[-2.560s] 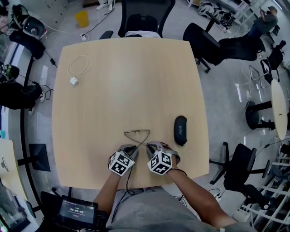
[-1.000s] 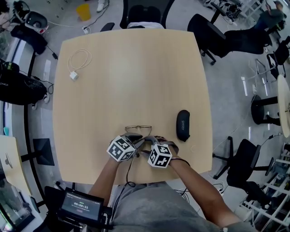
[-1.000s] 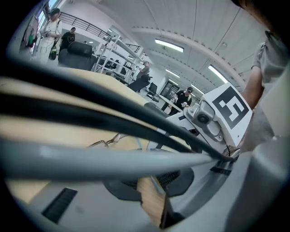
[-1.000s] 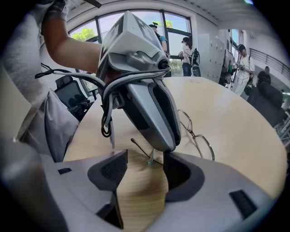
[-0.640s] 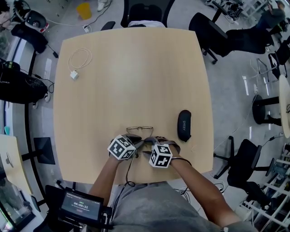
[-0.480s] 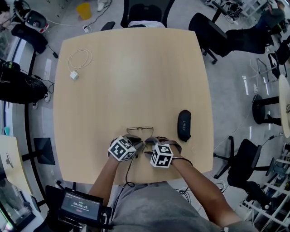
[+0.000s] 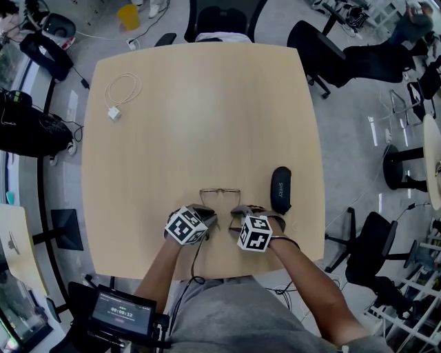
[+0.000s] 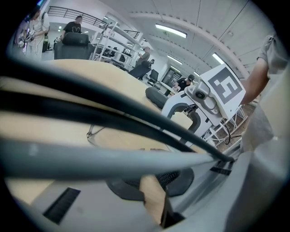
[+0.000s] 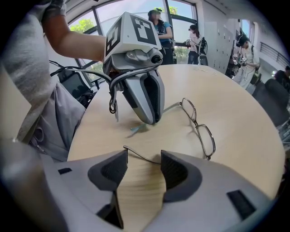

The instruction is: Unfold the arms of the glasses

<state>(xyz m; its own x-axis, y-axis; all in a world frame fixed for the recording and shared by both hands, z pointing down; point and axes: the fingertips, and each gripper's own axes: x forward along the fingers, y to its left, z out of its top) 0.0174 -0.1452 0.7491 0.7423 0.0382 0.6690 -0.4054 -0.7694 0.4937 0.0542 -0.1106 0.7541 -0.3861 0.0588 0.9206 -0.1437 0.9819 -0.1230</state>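
Observation:
Thin metal-framed glasses [image 7: 220, 191] lie on the wooden table [image 7: 200, 117] just beyond both grippers, lenses [image 9: 200, 128] facing away. My left gripper [image 7: 209, 219] is shut on one arm; in the right gripper view its fingers [image 9: 149, 118] are pressed together and the arm's tip pokes out beneath. The other arm lies across the gap of my right gripper [image 9: 142, 167], which is open. In the head view the right gripper [image 7: 235, 214] sits to the right of the left one. Cables block most of the left gripper view, where a lens [image 8: 97, 131] and the right gripper [image 8: 190, 118] show.
A black glasses case [image 7: 277, 192] lies just right of the right gripper. A white cable with its plug [image 7: 120, 96] rests at the table's far left. Office chairs [image 7: 220, 21] stand round the far side. The table's near edge runs right behind the grippers.
The right gripper has moved to the right, away from the left one. The glasses' arms, crossed earlier, now lie spread apart, and the frame has slid slightly right.

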